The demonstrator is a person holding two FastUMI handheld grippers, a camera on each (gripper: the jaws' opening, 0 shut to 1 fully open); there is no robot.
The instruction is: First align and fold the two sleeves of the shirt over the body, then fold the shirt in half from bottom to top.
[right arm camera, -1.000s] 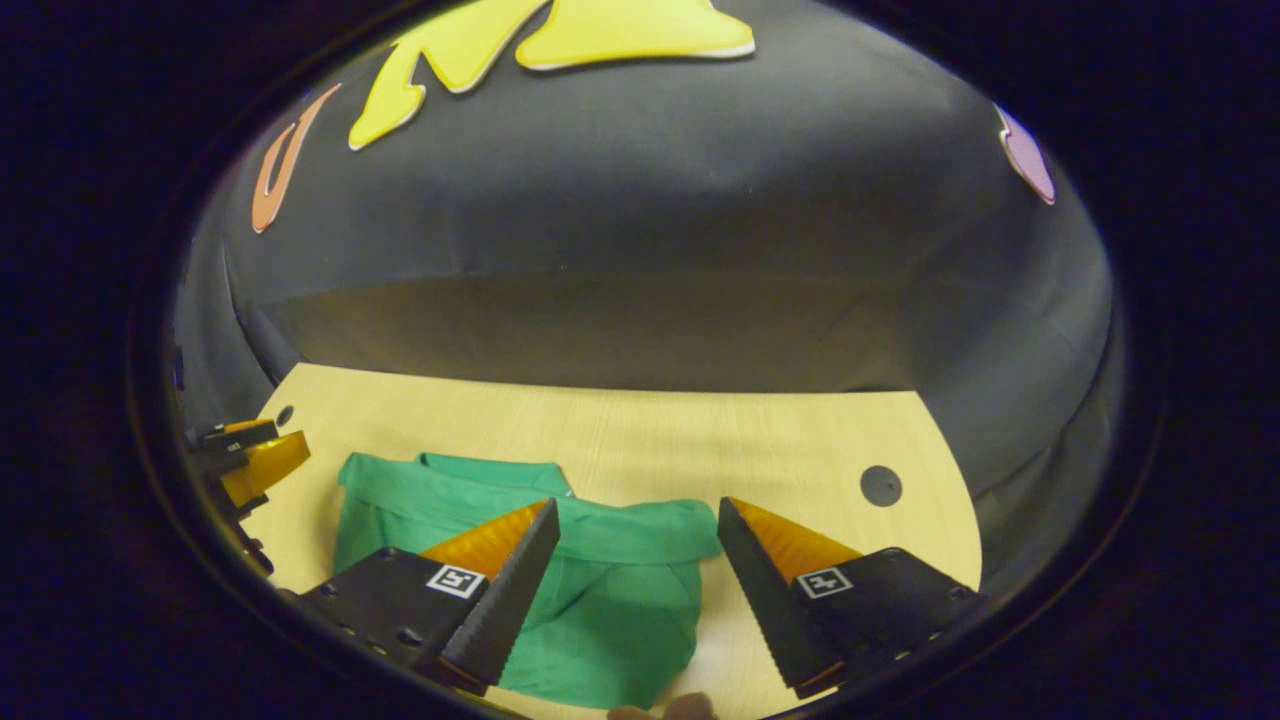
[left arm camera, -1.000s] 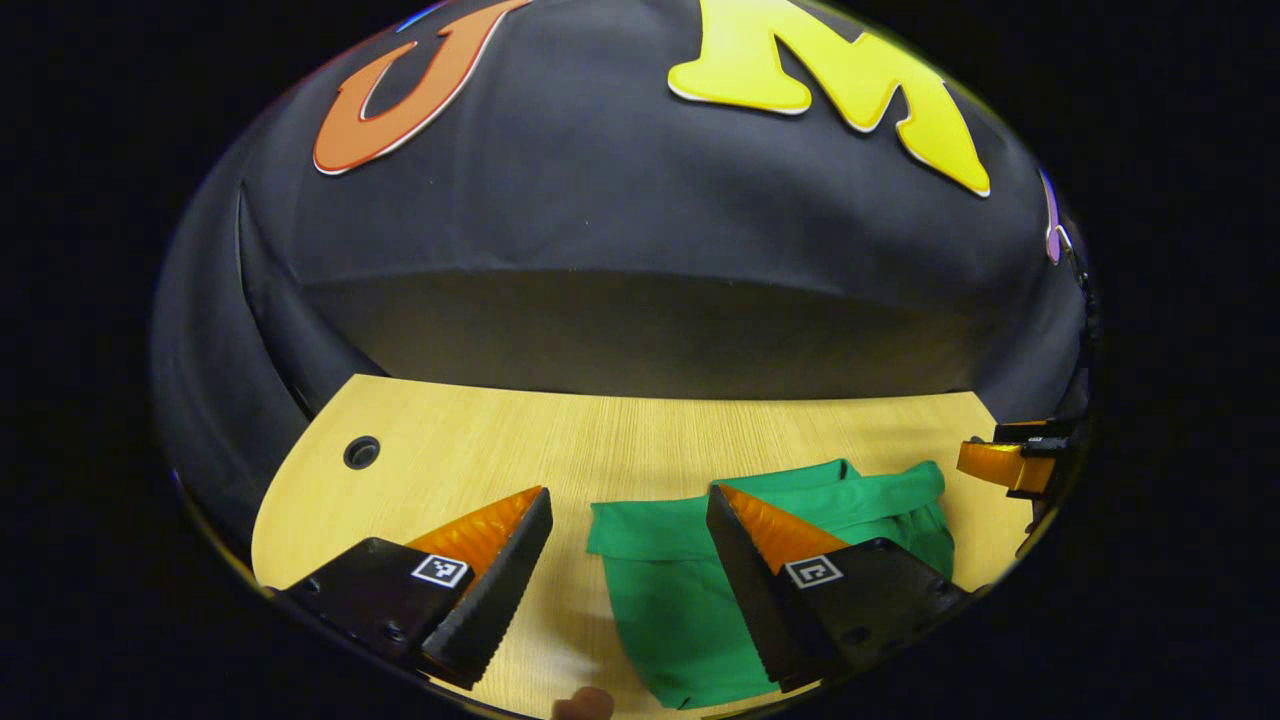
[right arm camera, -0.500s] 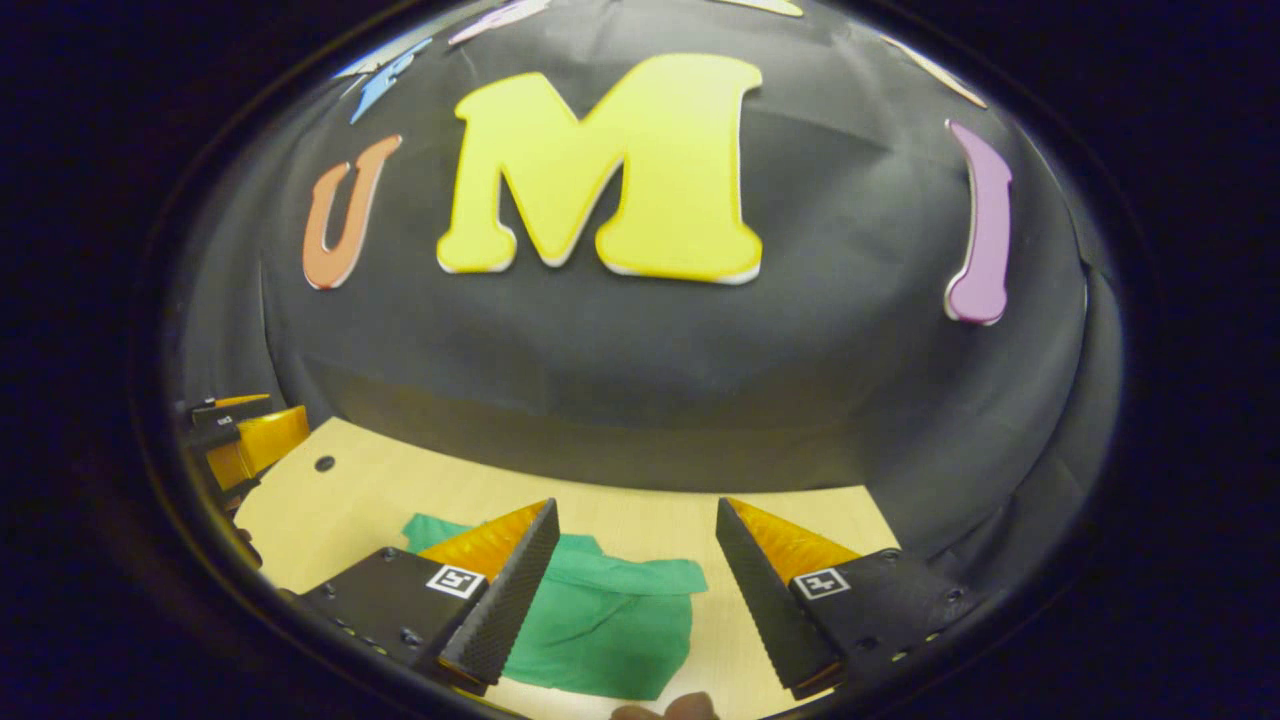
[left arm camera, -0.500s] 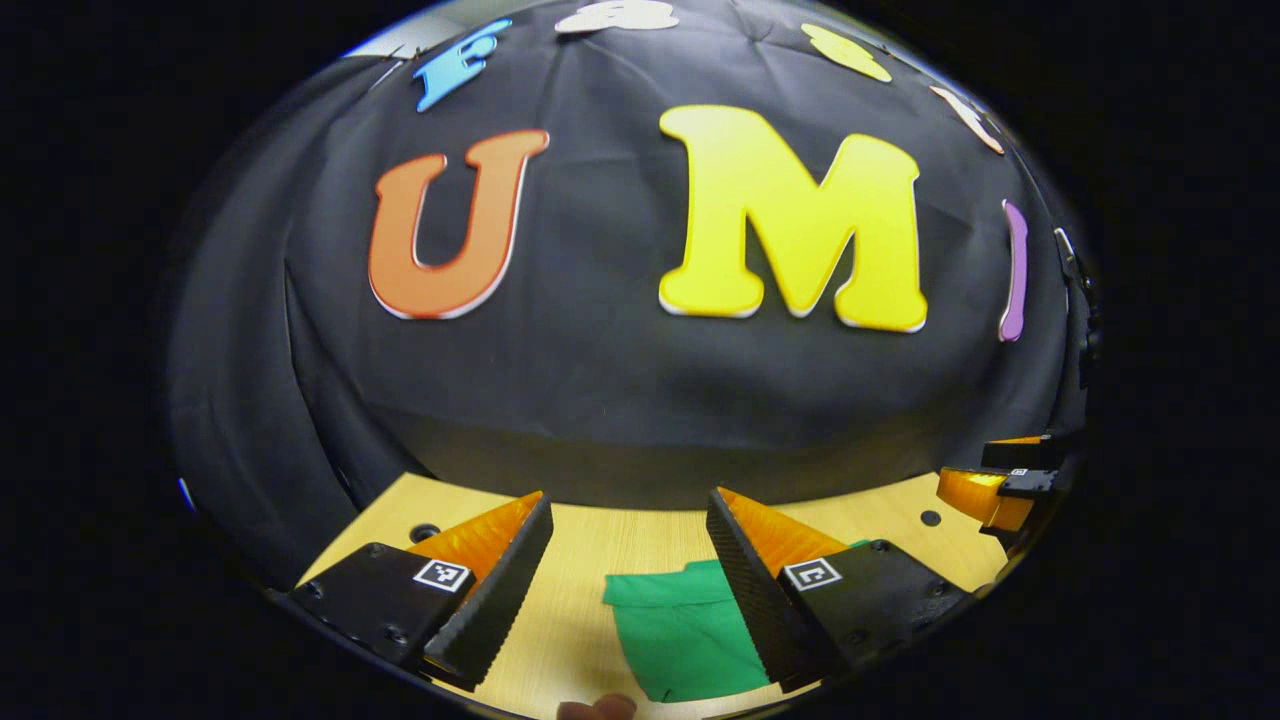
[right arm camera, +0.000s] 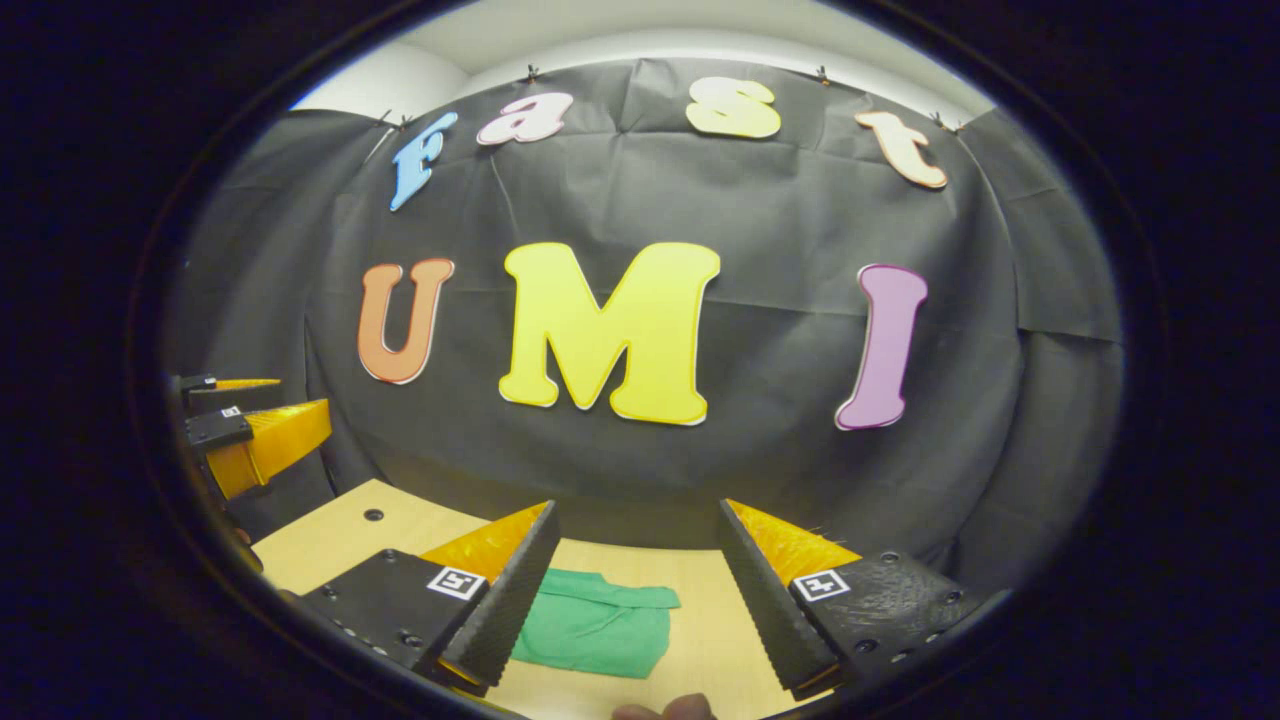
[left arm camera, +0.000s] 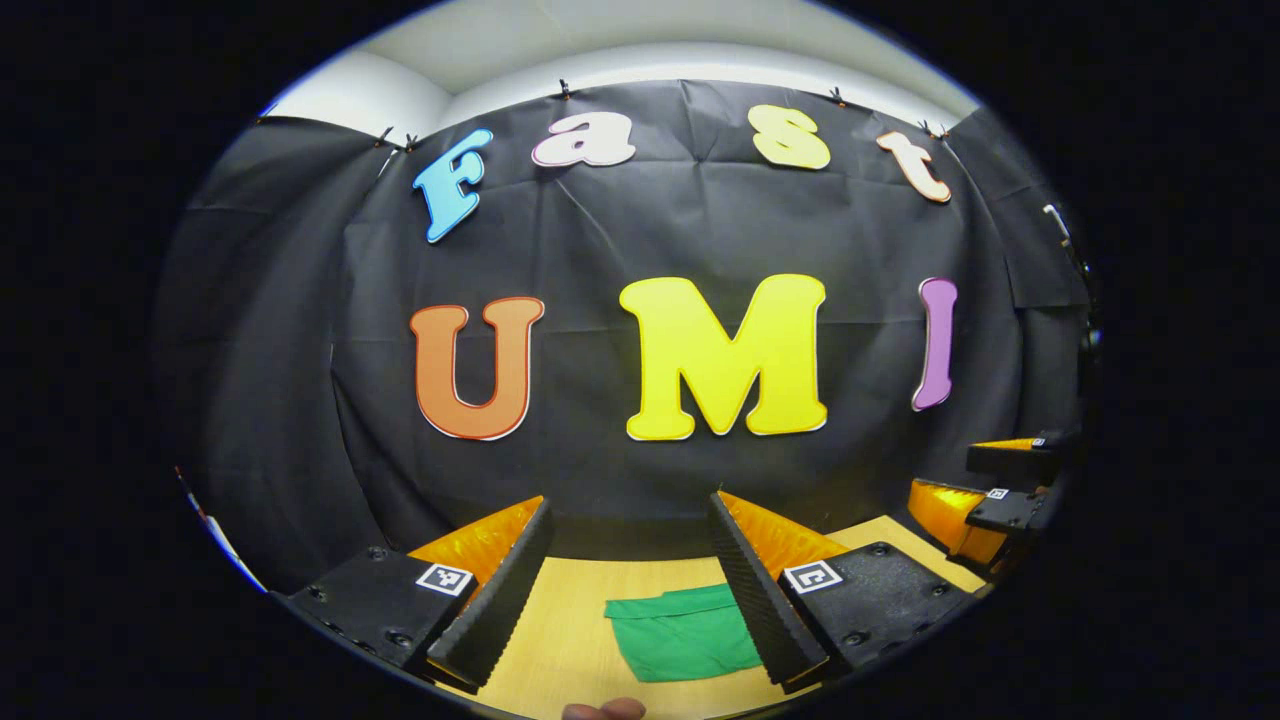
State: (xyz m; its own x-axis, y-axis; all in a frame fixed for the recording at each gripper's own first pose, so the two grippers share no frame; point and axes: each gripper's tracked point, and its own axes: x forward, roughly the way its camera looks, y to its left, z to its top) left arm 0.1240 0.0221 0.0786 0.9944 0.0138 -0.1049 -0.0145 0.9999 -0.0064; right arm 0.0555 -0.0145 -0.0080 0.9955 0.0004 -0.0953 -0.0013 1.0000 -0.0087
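At the nearest edge of the left gripper view a fingertip (left arm camera: 603, 709) of the person just shows, and another fingertip (right arm camera: 665, 708) shows at the bottom of the right gripper view. Just beyond, the left gripper (left arm camera: 628, 518) is held above the table with its two fingers spread wide apart and nothing between them; the right gripper (right arm camera: 637, 522) is likewise wide open and holds nothing. Neither tool touches the cloth. Below and between the spread fingers lies the green shirt (left arm camera: 682, 636), folded into a compact, roughly rectangular bundle and resting flat on the light wooden table (left arm camera: 565, 640); in the right gripper view the same shirt (right arm camera: 592, 627) lies low between the fingers, nearer the left-hand finger, with a folded edge running along its far side. A small round hole (right arm camera: 373, 514) is set in the tabletop near its far left corner in that view. To the side, each tool appears in the other's view: the right gripper (left arm camera: 985, 495) at the right margin of the left gripper view, the left gripper (right arm camera: 255, 430) at the left margin of the right gripper view, both raised off the table. Farthest back hangs the black cloth wall (right arm camera: 760, 200) of the booth, pinned along its upper edge, with a pale ceiling (left arm camera: 640, 40) above it.
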